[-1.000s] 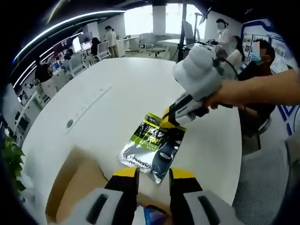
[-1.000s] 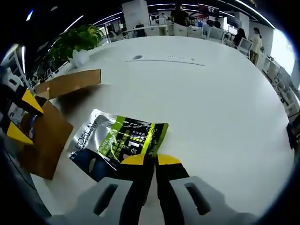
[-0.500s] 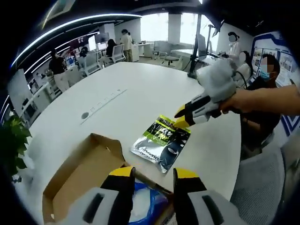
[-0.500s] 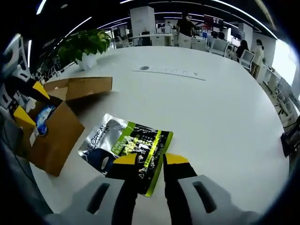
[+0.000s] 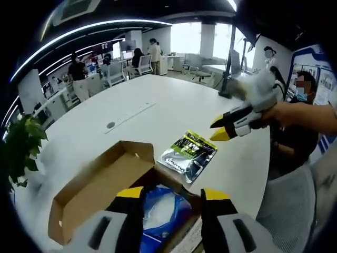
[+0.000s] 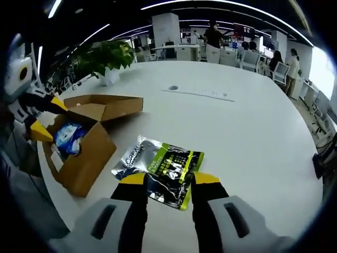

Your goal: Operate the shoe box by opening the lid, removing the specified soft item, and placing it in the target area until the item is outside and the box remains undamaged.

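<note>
Placing looks done — pouch [image 6: 160, 164] lies mid-frame beside the box [image 6: 84, 153]; my right gripper [image 6: 167, 179] and left gripper [image 5: 171, 194] gape empty — I'd withdraw next.

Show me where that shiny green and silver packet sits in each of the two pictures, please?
Left gripper view: the packet lies flat on the white table, right of centre, just beyond the open cardboard box.
Right gripper view: the packet lies low in the middle, just past the right gripper and its open jaws.
Shared landmark: the cardboard box, beside the packet in both views.
</note>
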The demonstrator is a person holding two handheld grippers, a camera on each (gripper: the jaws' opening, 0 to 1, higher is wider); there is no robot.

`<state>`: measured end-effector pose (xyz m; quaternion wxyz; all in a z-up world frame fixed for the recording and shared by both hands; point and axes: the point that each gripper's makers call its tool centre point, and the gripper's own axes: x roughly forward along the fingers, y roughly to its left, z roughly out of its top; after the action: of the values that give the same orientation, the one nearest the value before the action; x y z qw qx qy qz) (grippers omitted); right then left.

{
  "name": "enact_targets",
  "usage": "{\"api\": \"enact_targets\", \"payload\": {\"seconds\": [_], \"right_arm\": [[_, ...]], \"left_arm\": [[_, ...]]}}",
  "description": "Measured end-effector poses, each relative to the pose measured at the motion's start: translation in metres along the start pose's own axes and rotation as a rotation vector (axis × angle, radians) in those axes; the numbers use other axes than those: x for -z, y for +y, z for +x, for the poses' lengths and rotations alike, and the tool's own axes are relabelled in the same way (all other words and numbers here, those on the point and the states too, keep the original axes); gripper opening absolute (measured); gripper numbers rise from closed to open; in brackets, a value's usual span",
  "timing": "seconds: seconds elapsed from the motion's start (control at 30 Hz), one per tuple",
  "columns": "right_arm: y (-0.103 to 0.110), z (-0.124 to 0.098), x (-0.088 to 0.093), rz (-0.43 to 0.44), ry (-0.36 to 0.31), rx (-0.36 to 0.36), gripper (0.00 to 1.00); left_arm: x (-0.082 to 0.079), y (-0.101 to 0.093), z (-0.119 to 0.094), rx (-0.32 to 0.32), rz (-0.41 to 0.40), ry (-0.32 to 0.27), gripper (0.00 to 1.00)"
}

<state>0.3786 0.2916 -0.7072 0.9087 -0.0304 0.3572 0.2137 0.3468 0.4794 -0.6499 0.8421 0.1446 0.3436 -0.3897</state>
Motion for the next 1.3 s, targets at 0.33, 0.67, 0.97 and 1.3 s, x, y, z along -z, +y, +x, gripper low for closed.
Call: {"api": "enact_targets", "payload": {"seconds": [0.33, 0.67, 0.97, 1.3], "right_arm": [[0.021, -0.018, -0.011, -0.021, -0.029, -0.021, 0.37], [0.053, -0.029, -0.021, -0.052, -0.034, -0.066, 0.42], [0.086, -0.031, -0.032, -0.076, -0.044, -0.119, 0.44], [0.124, -0.022, -0.039, -0.118, -0.043, -0.19, 0.44]], "left_arm": [[0.016, 0.012, -0.027, -0.036, -0.035, -0.032, 0.48], [0.036, 0.027, -0.05, -0.075, -0.093, -0.07, 0.55], [0.056, 0.039, -0.07, -0.109, -0.134, -0.087, 0.6], [0.078, 0.047, -0.092, -0.13, -0.169, -0.109, 0.67]]}}
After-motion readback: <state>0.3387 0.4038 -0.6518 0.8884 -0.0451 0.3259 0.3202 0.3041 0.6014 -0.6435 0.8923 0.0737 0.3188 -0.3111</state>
